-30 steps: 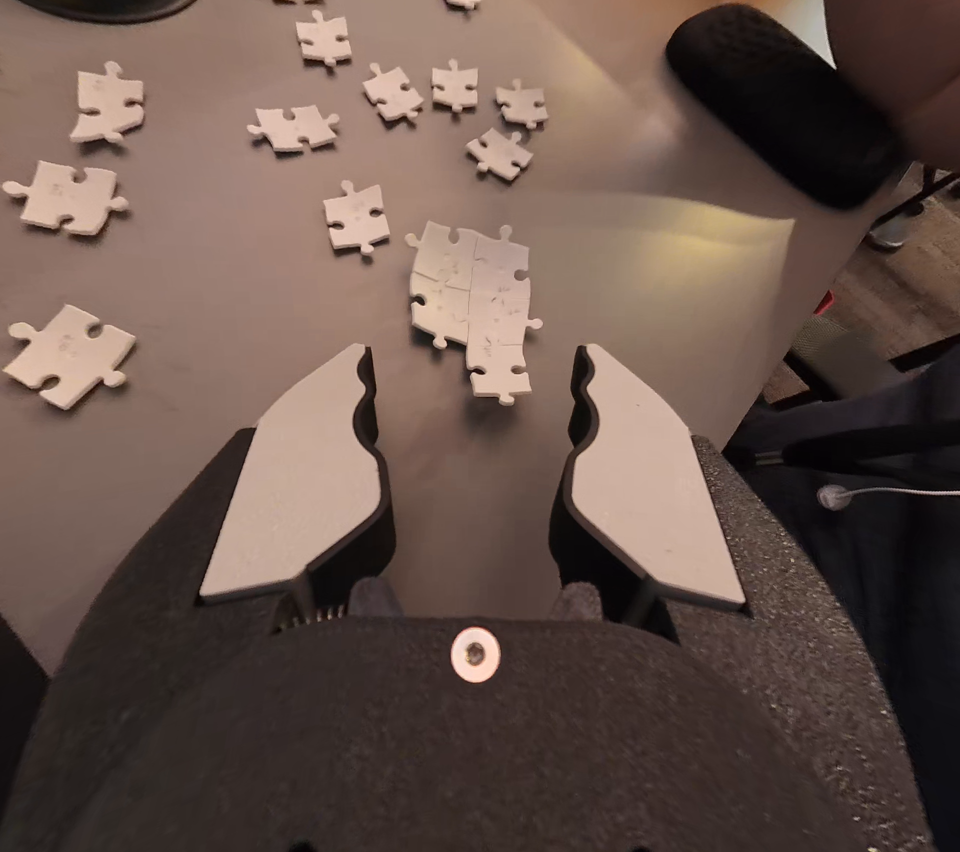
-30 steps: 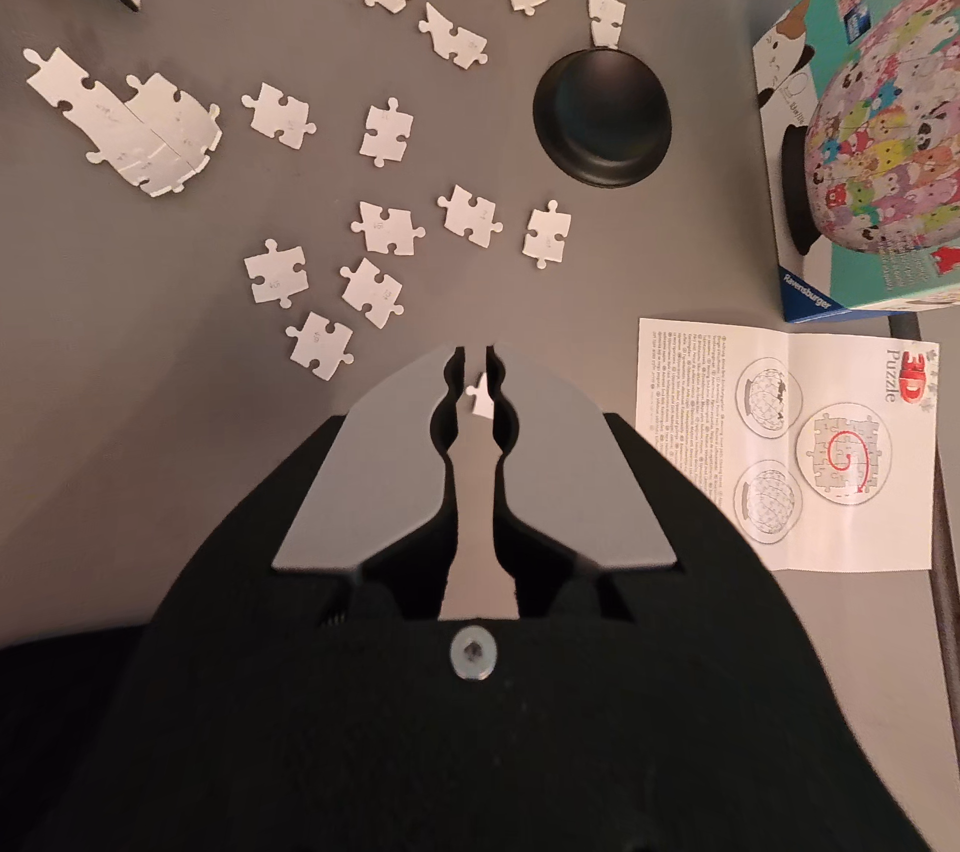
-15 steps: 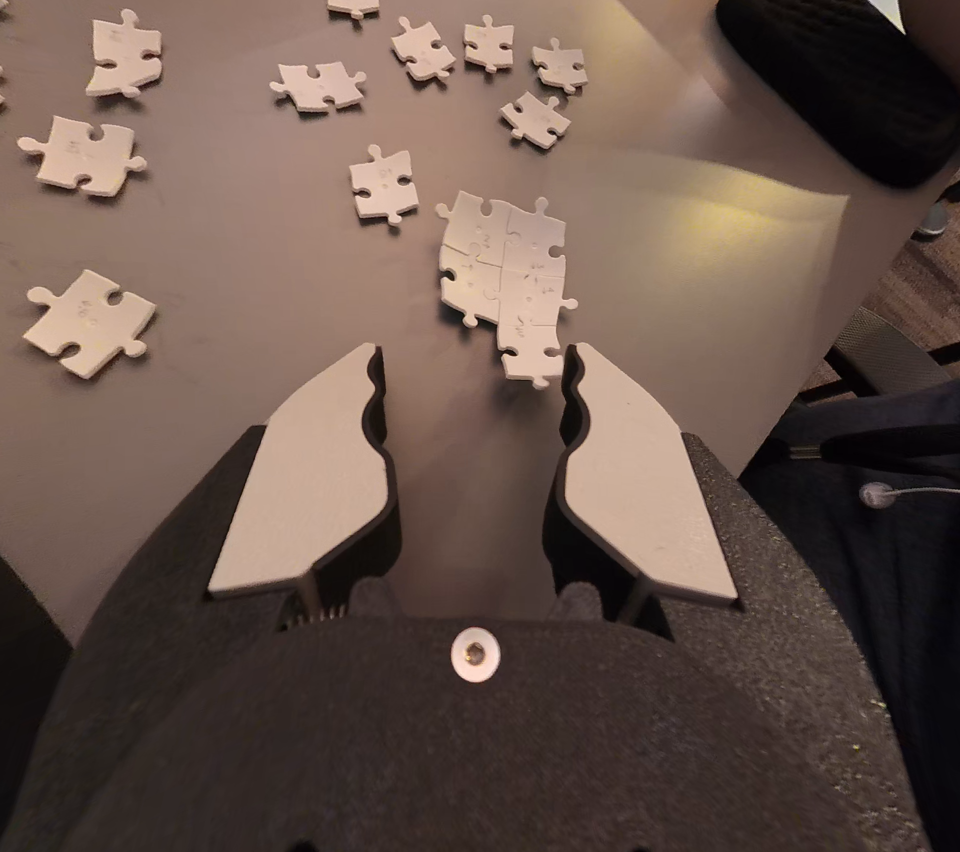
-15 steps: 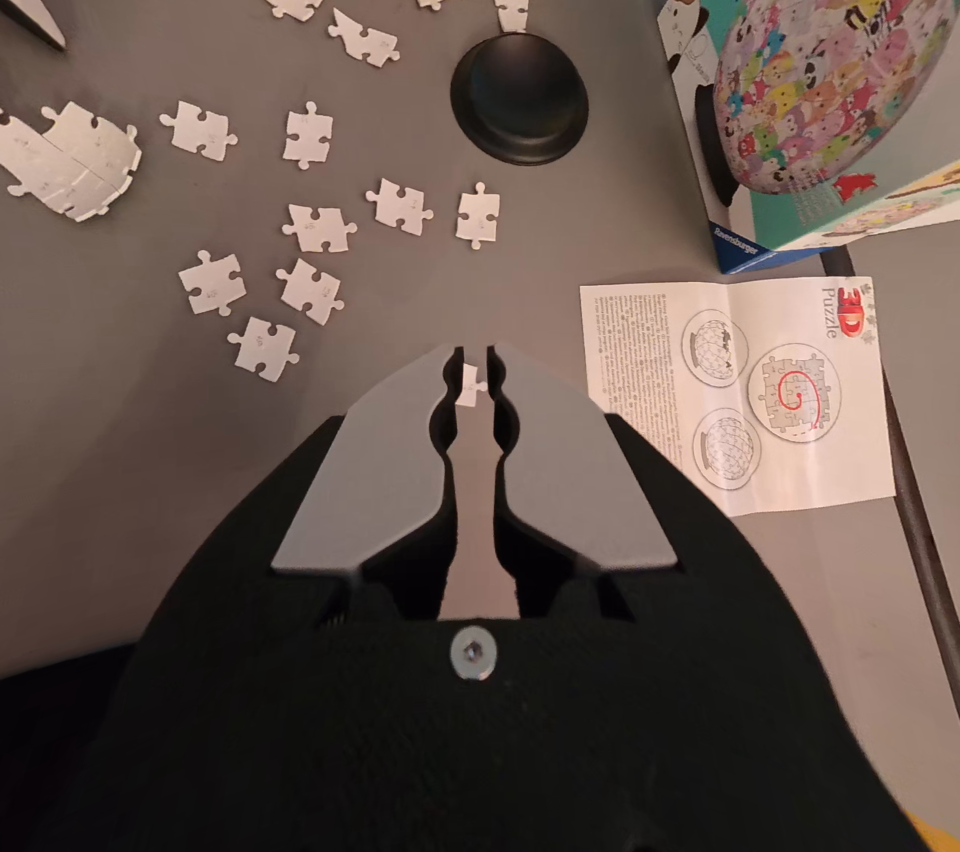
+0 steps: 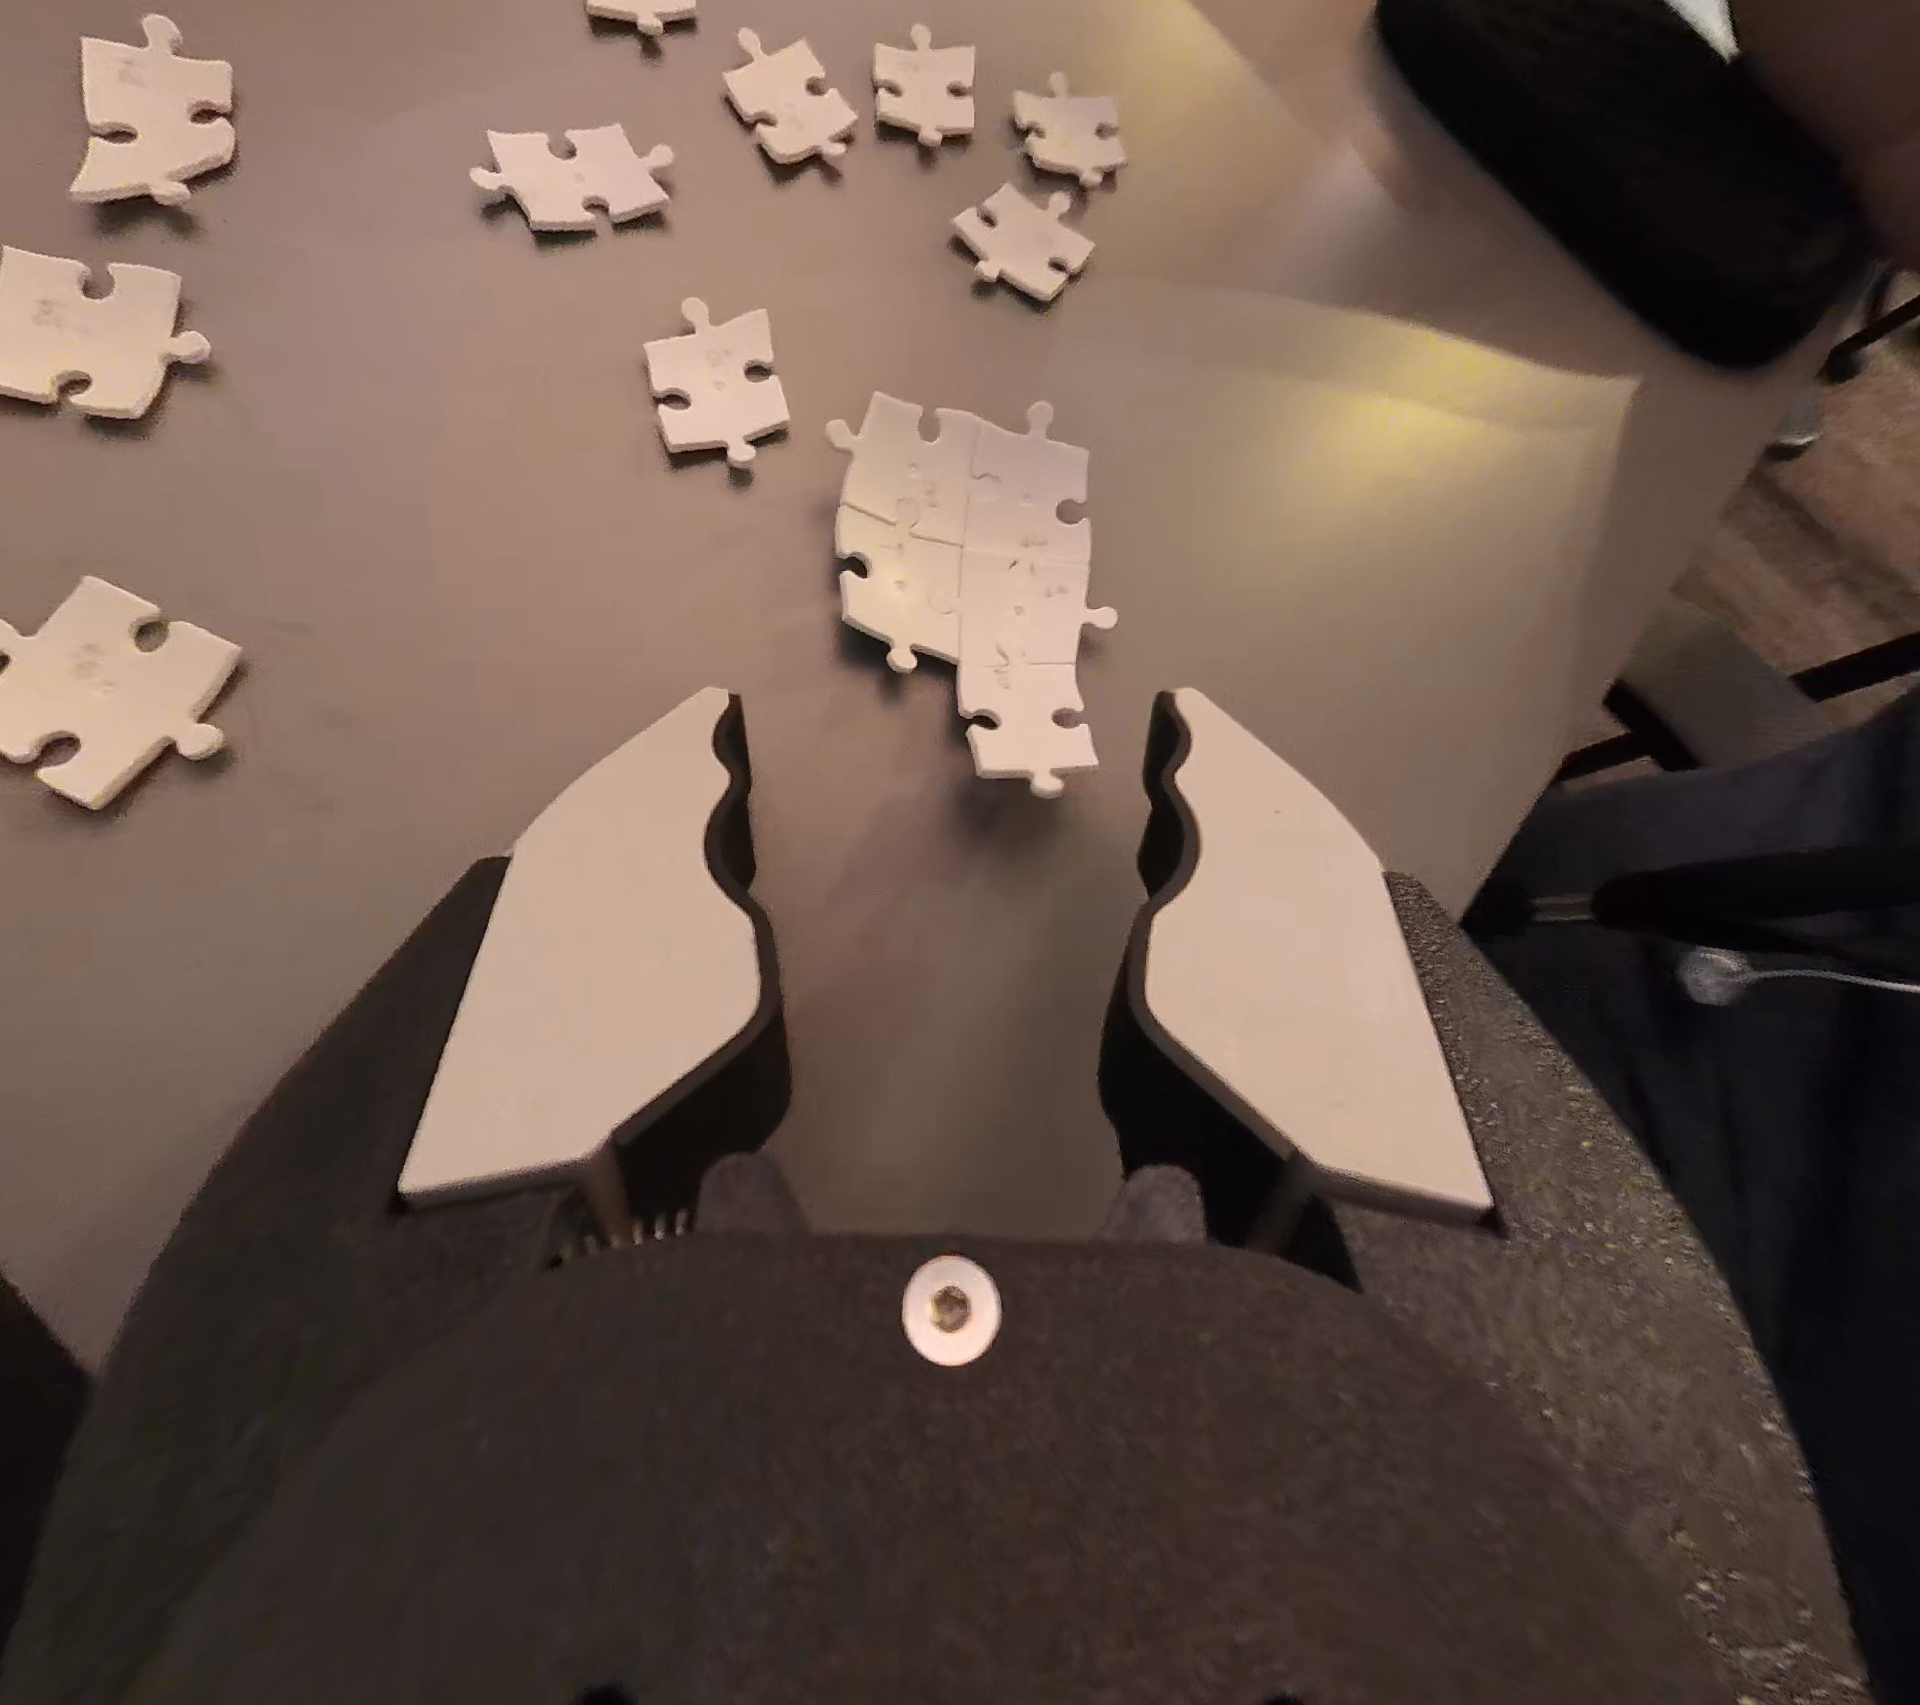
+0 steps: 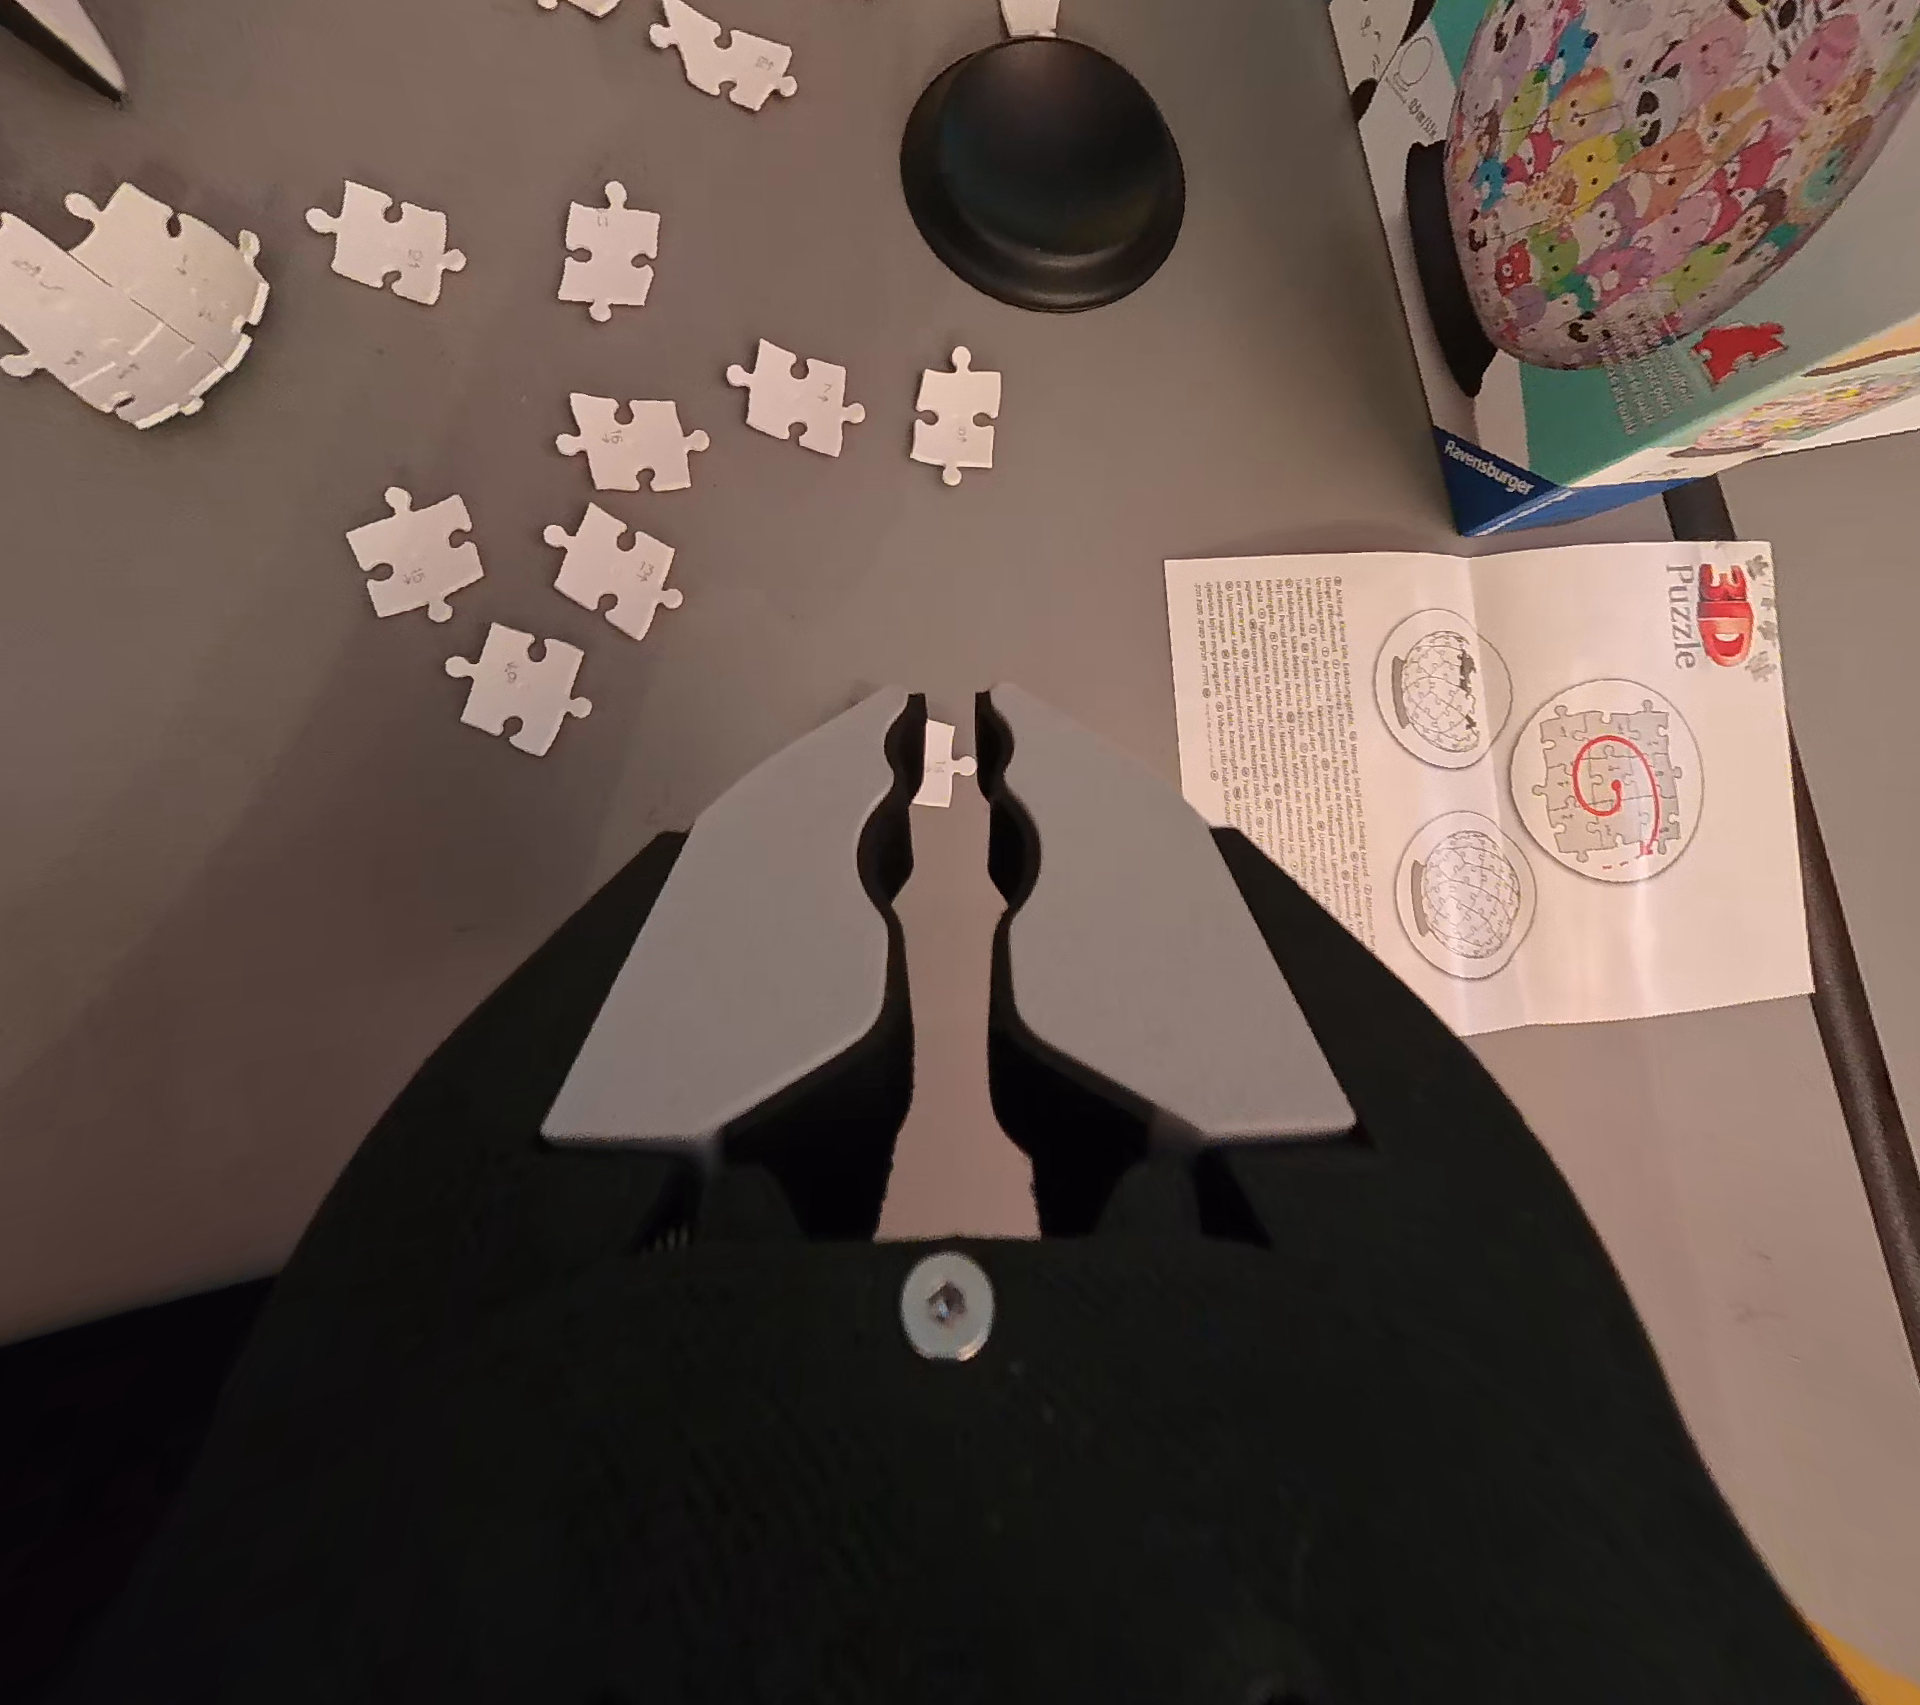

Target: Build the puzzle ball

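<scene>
Several white puzzle pieces lie scattered face down on the grey table (image 5: 416,564). A joined, curved patch of several pieces (image 5: 971,575) lies just ahead of my left gripper (image 5: 945,710), which is open and empty above the table. The patch also shows in the right wrist view (image 6: 125,305) at the left edge. My right gripper (image 6: 945,705) is shut on a single white puzzle piece (image 6: 943,764), held above the table. A black round stand (image 6: 1042,175) sits ahead of it.
The puzzle box (image 6: 1662,128) stands at the right, with an unfolded instruction sheet (image 6: 1486,782) below it. A black padded armrest (image 5: 1600,128) and the table edge lie right of the left gripper. A left finger tip (image 6: 62,34) shows at far left. The gap from one gripper's tips to the other's is roughly 30 cm.
The left gripper moved closer to the joined patch, then eased a little left. The right gripper, still holding its piece, shifted right so the box came further into view.
</scene>
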